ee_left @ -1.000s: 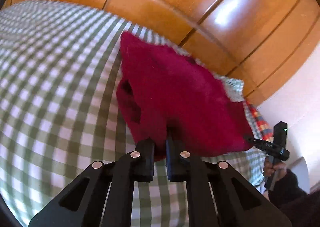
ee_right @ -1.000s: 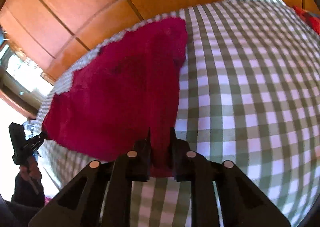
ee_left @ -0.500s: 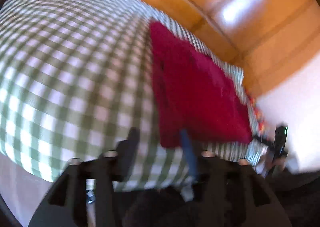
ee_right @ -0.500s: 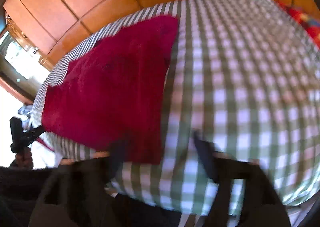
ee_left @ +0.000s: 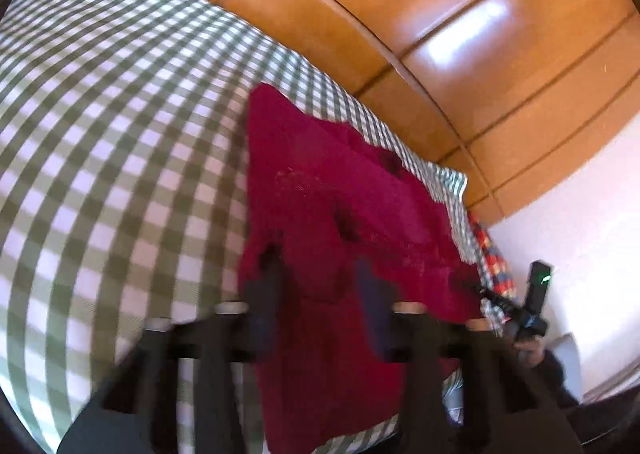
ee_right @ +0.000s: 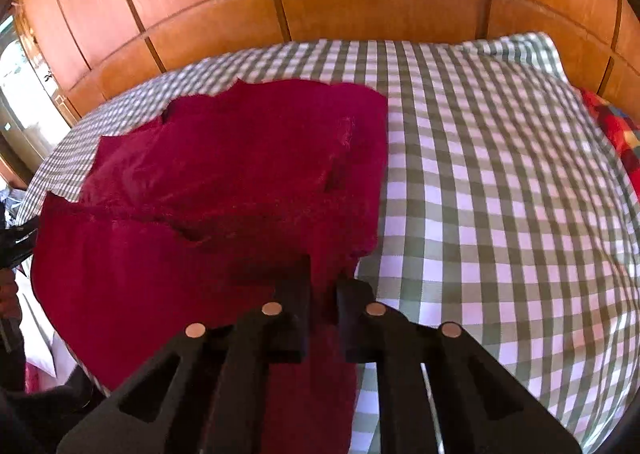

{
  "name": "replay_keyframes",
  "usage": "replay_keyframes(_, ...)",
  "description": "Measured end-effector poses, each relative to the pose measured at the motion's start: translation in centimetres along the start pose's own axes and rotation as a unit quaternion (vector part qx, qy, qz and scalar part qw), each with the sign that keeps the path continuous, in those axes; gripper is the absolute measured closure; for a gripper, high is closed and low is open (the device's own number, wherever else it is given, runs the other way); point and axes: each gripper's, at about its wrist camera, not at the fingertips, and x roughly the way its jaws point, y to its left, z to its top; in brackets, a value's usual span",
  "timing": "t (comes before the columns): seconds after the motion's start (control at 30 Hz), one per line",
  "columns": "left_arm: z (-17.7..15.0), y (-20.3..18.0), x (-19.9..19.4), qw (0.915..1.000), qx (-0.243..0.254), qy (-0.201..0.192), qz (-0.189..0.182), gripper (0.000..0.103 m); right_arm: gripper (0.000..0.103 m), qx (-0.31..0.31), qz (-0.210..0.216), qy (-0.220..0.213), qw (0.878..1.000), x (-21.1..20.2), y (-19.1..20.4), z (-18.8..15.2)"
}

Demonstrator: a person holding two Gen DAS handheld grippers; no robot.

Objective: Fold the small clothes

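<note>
Right gripper (ee_right: 322,294) pinches red garment (ee_right: 224,182); left gripper (ee_left: 320,294) blurred, seemingly parted.

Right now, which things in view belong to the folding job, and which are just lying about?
In the job: dark red knitted garment; right claw, shut on its near edge; left claw, open over it.
Lying about: green-and-white checked bedcover; red patterned cloth; wooden panelled wall.

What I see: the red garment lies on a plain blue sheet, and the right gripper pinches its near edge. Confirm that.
Not quite. The sheet is not plain blue: it is green-and-white checked, as the right wrist view shows. The rest stands: the red garment lies on it, and the right gripper pinches its near edge.
</note>
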Motion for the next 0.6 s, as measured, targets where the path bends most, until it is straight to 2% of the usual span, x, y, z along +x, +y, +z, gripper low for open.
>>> replay_keyframes(0.03,-0.3,-0.4,-0.1,0.9999,0.008,-0.006,0.005,0.095,0.095,-0.006,-0.002,-0.005,1.000,-0.7,0.4,-0.2)
replay_keyframes(0.17,-0.4,-2.1,-1.7,0.9991,0.022,-0.036,-0.002,0.095,0.096,-0.012,0.015,-0.036,0.999,-3.8,1.0,0.1)
replay_keyframes(0.33,2.6,-5.3,-4.3,0.9951,0.067,-0.072,0.000,0.095,0.096,0.015,0.047,-0.090,0.995,-6.7,0.6,3.7)
replay_keyframes(0.47,6.4,-6.1,-3.5,0.9926,0.077,-0.091,0.025,0.095,0.096,0.043,0.050,-0.105,0.992,-5.1,-0.6,8.8)
replay_keyframes(0.6,10.5,-5.6,0.2,0.9922,0.078,-0.076,0.060,0.095,0.096,0.059,0.032,-0.085,0.994,-1.2,-1.9,12.7)
